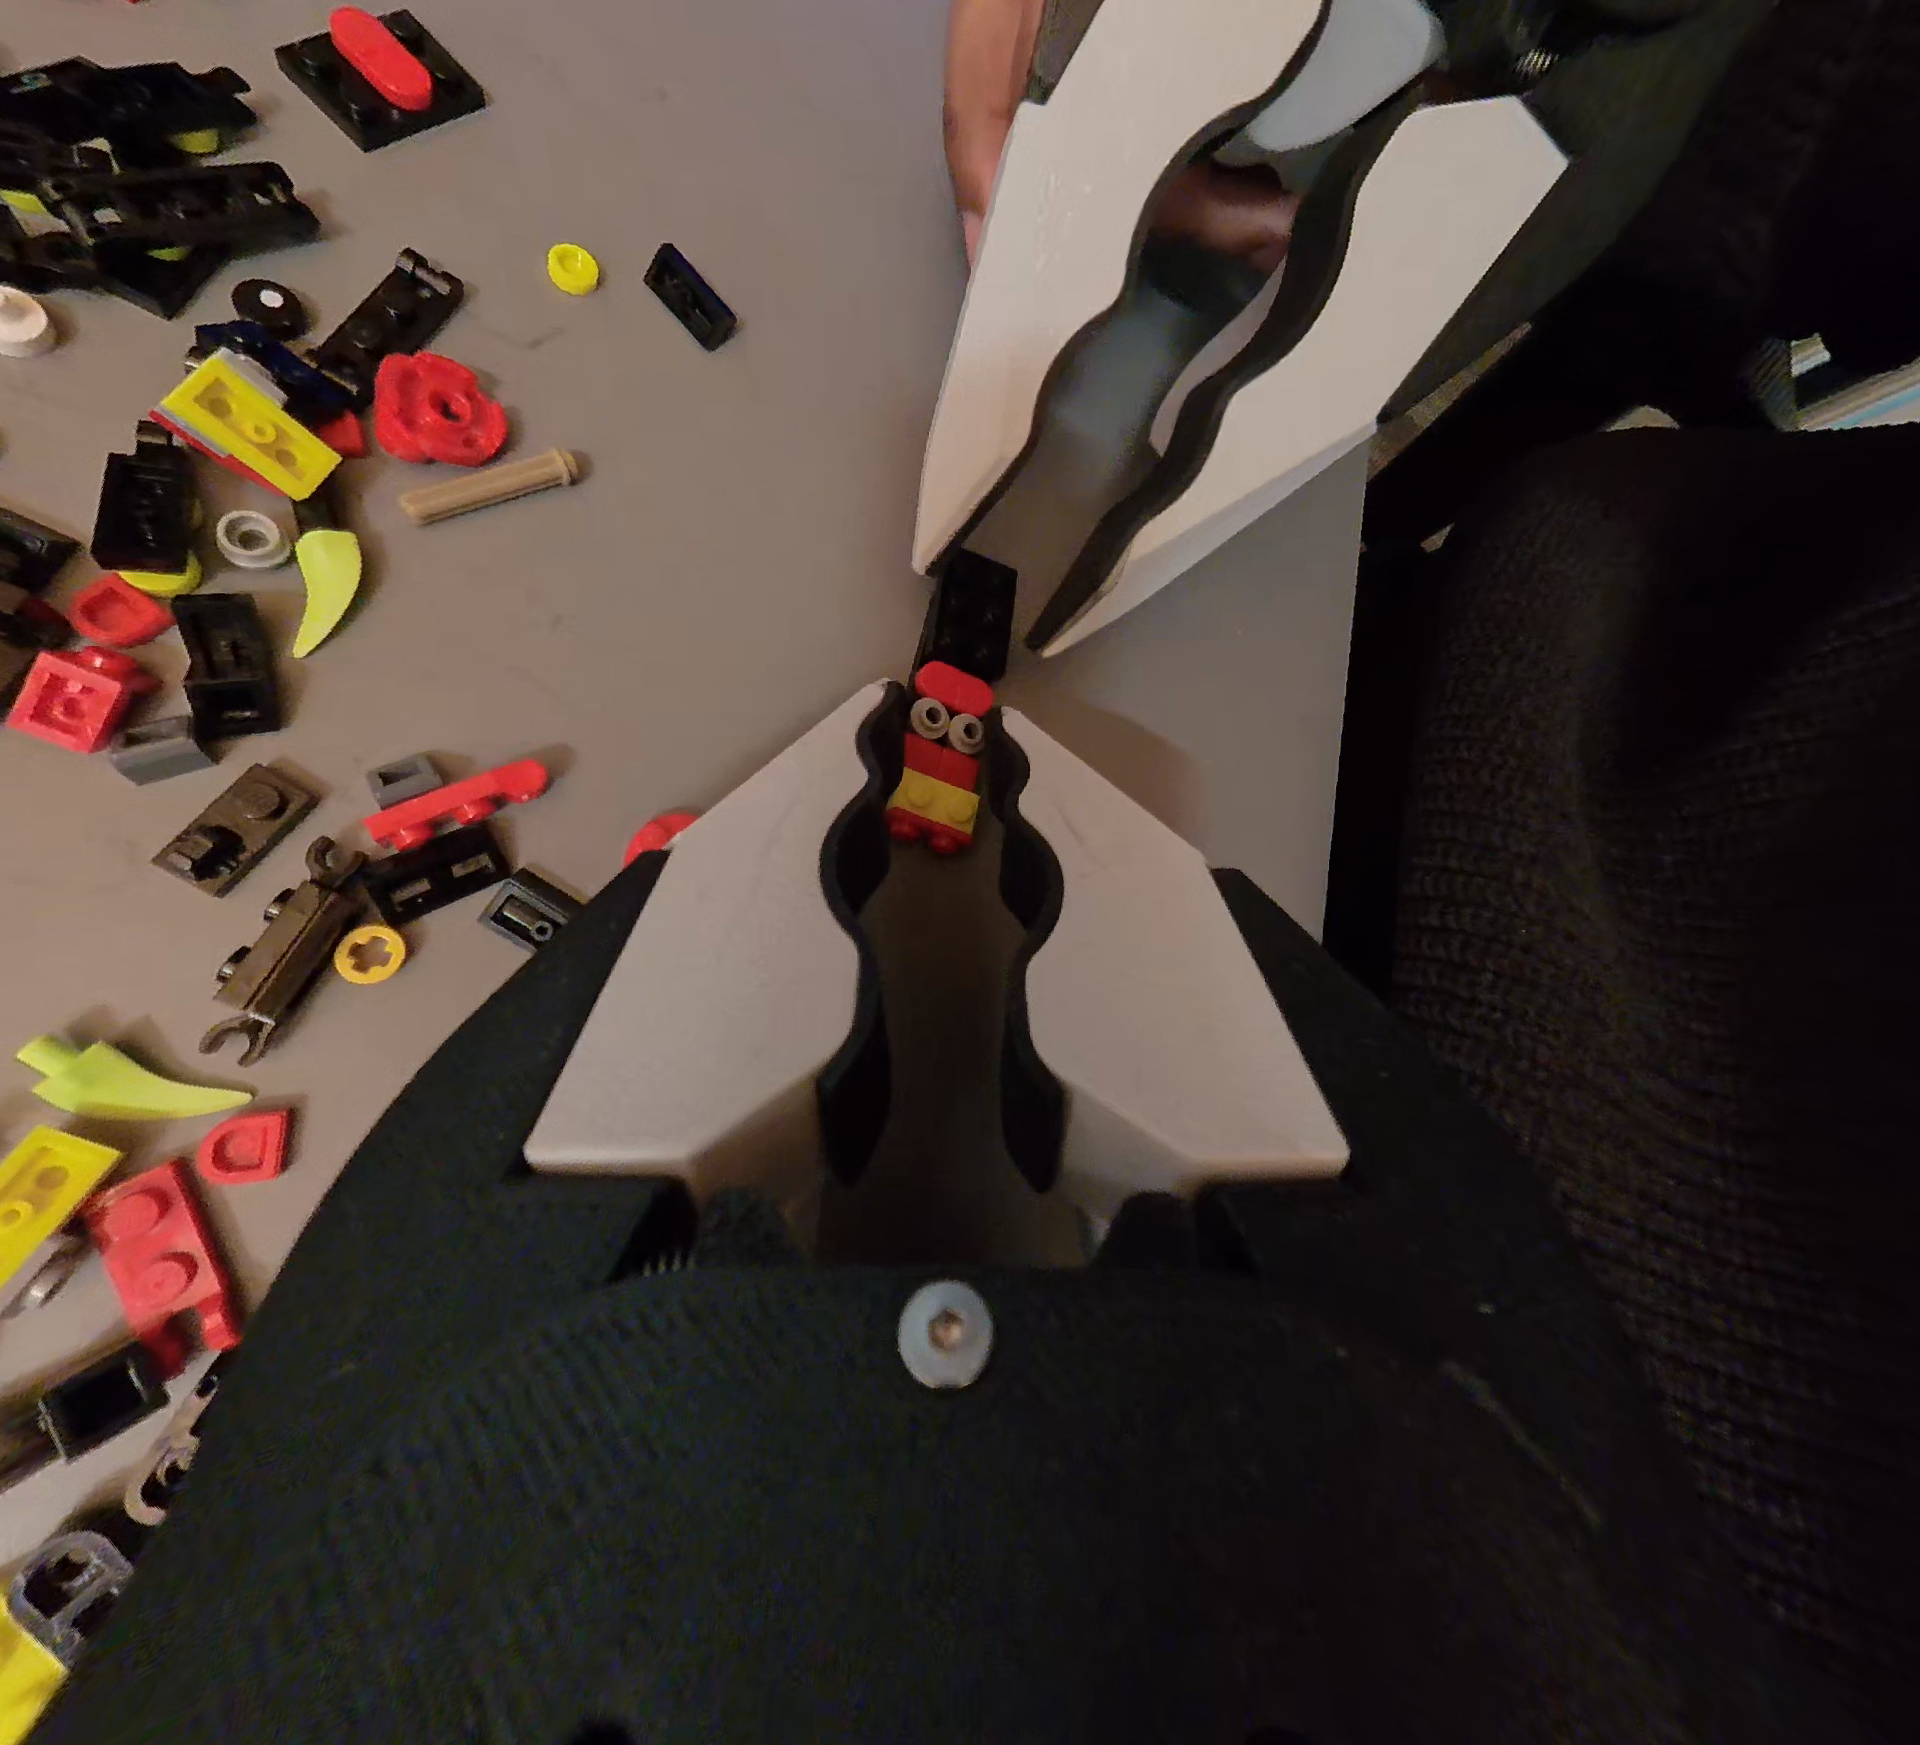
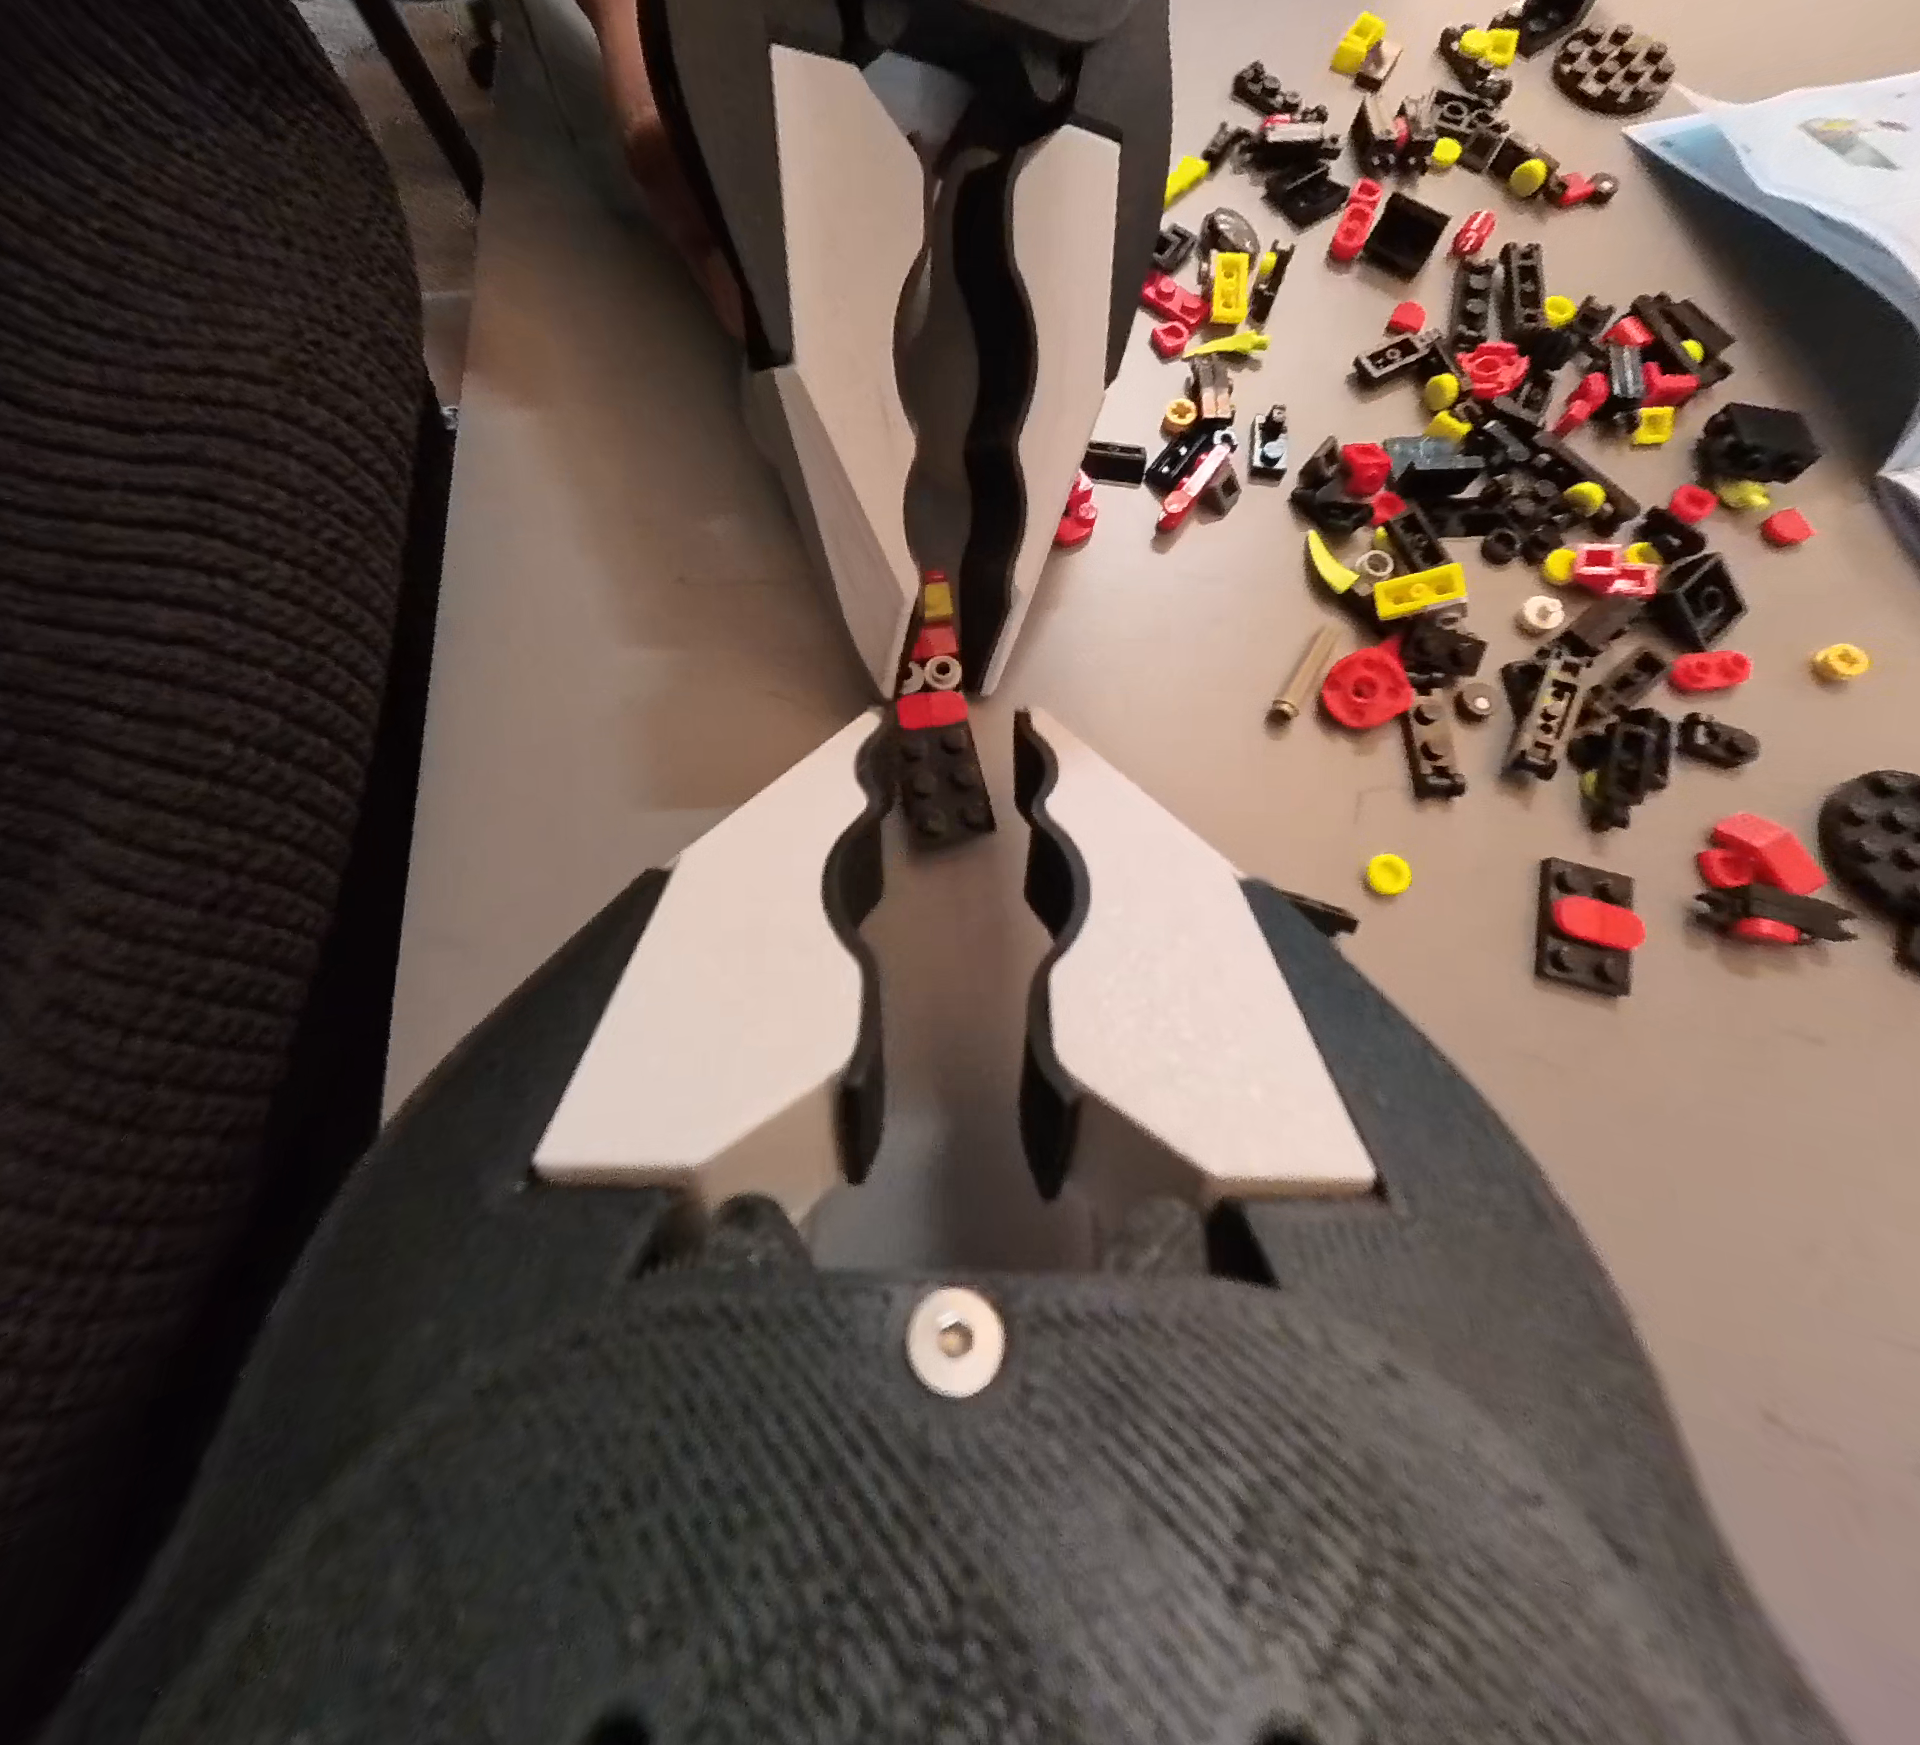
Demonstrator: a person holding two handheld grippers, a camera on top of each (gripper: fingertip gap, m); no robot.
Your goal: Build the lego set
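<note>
My left gripper (image 1: 945, 703) is shut on a small red and yellow assembly (image 1: 938, 776) with two grey round studs, held above the grey table (image 1: 727, 85). My right gripper (image 2: 948, 724) is shut on a black studded plate (image 2: 940, 786). The two grippers meet tip to tip. The plate's far end touches the red top of the assembly (image 2: 930, 646). In the left wrist view the right gripper (image 1: 979, 604) comes in from above with the plate (image 1: 971, 615). In the right wrist view the left gripper (image 2: 935, 687) comes in from above.
Many loose black, red and yellow pieces (image 1: 260, 448) lie on the table, to the right in the right wrist view (image 2: 1507, 448). A printed booklet (image 2: 1808, 168) lies at the far right. A person's dark knit garment (image 2: 156, 552) is beside the table edge.
</note>
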